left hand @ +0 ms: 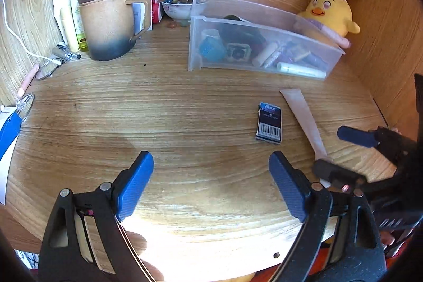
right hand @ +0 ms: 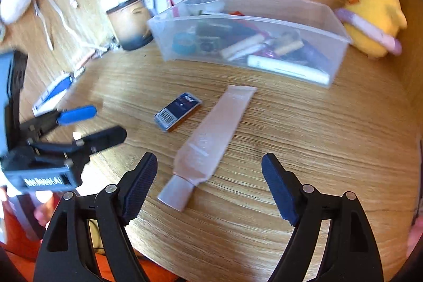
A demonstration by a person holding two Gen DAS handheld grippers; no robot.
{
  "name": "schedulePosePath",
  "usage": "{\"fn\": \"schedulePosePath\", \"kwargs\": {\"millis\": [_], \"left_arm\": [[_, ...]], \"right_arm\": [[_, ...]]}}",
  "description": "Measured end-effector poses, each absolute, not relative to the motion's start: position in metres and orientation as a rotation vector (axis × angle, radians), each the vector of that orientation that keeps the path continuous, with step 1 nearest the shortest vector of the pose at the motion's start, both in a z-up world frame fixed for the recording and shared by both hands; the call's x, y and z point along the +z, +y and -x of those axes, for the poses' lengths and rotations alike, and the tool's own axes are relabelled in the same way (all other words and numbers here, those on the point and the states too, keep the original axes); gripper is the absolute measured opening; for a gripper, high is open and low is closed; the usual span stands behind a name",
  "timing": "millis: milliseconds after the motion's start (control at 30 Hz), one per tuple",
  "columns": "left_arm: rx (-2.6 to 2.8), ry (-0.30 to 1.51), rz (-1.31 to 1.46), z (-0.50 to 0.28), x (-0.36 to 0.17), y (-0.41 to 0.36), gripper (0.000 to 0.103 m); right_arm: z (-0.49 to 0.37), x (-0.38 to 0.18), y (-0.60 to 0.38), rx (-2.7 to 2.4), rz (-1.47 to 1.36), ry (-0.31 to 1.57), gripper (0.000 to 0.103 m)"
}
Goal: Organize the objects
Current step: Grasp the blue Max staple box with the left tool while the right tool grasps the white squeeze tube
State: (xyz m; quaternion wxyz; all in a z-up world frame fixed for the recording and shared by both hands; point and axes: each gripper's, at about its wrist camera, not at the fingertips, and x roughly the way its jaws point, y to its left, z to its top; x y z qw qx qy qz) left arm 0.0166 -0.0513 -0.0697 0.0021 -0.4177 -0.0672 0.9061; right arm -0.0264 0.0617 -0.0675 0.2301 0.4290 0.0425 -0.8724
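The pale tube (right hand: 211, 139) lies flat on the counter (right hand: 317, 149), cap toward the near edge, just beside a small dark box (right hand: 177, 110) and in front of the clear bin (right hand: 248, 41). It looks light and soft; I'd judge the stiff cap end the surest place to pinch, since the flat body may slip or squash. The right claw (right hand: 208, 184) hangs spread and empty just above the cap. The left claw (left hand: 211, 184) is spread too, holding nothing, over bare wood. There is open room around; the bin's wall stands beyond.
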Motion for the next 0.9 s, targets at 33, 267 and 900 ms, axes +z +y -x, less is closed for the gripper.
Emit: {"fn": "schedulePosePath", "kwargs": {"millis": [33, 267, 900], "left_arm": [[2.841, -0.207, 1.306, -0.015, -0.069, -0.05, 0.09], [2.83, -0.146, 1.271, 0.005, -0.066, -0.029, 0.09], [2.755, 0.032, 1.25, 0.032, -0.081, 0.012, 0.027]], "right_arm": [[0.023, -0.07, 0.057, -2.413, -1.161, 0.165, 0.076], [0.014, -0.076, 0.061, -2.475, -1.133, 0.237, 0.028], [0.024, -0.07, 0.103, -2.519, -1.112, 0.056, 0.02]]}}
